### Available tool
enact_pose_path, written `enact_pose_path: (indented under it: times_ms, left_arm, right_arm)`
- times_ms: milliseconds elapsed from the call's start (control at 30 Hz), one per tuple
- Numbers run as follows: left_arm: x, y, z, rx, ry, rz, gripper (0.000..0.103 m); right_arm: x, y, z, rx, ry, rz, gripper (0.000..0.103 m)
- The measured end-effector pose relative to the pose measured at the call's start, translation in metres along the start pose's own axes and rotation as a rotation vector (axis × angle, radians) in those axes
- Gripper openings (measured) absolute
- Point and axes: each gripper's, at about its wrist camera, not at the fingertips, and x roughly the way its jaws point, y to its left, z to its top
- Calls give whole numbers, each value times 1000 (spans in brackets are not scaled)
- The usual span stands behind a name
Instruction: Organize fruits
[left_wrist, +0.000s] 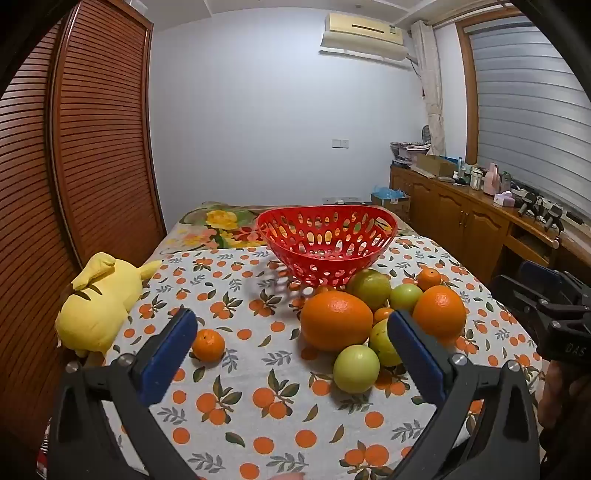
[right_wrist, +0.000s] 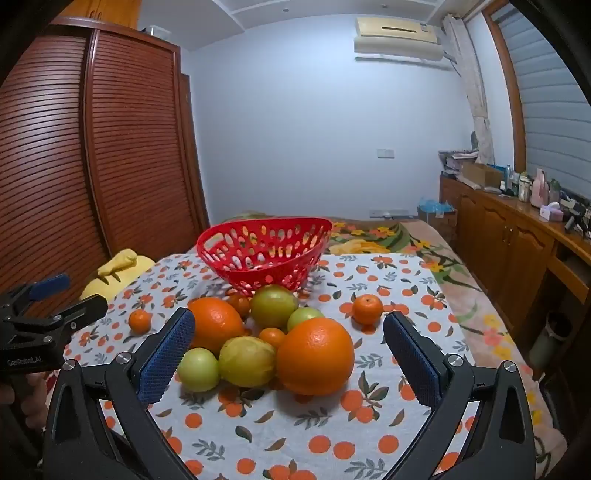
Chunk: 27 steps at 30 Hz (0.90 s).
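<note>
A: Basket (left_wrist: 327, 254) first, biggest thing: red perforated plastic, empty, standing on the orange-print cloth (left_wrist: 236, 406) just behind the fruit pile. Light, stiff, prob slides if bumped.

B: And the fruit?

A: Two big oranges, one (right_wrist: 314, 356) at the front-right of the pile, other (right_wrist: 216, 325) to its left. Heaviest pieces, firm, pebbly skin, round so they'll roll. Take across the widest part.

B: Green ones?

A: Several yellow-green round fruits (right_wrist: 246, 362), mid-size, smooth skin, likely slipperier; all packed touching in the pile. Small mandarins: one (right_wrist: 367, 308) off to the right, one (left_wrist: 208, 345) apart on the left. Light, soft, so squeeze gently.

B: Grippers?

A: Left gripper (left_wrist: 291, 354) and right gripper (right_wrist: 288, 350) both spread fully wide, fingers (right_wrist: 166, 362) grasping nothing, hovering short of the pile, tilted down a bit.

B: First pick?

A: I'd guess the front-right orange, w/ right gripper.
</note>
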Motion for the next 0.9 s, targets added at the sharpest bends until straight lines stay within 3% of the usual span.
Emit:
enact_pose_path:
  times_ms: [900]
  left_arm:
    - [-11, 2, 5, -2, -11, -3, 103]
  right_arm:
    - [-2, -1, 1, 7, 0, 3, 103]
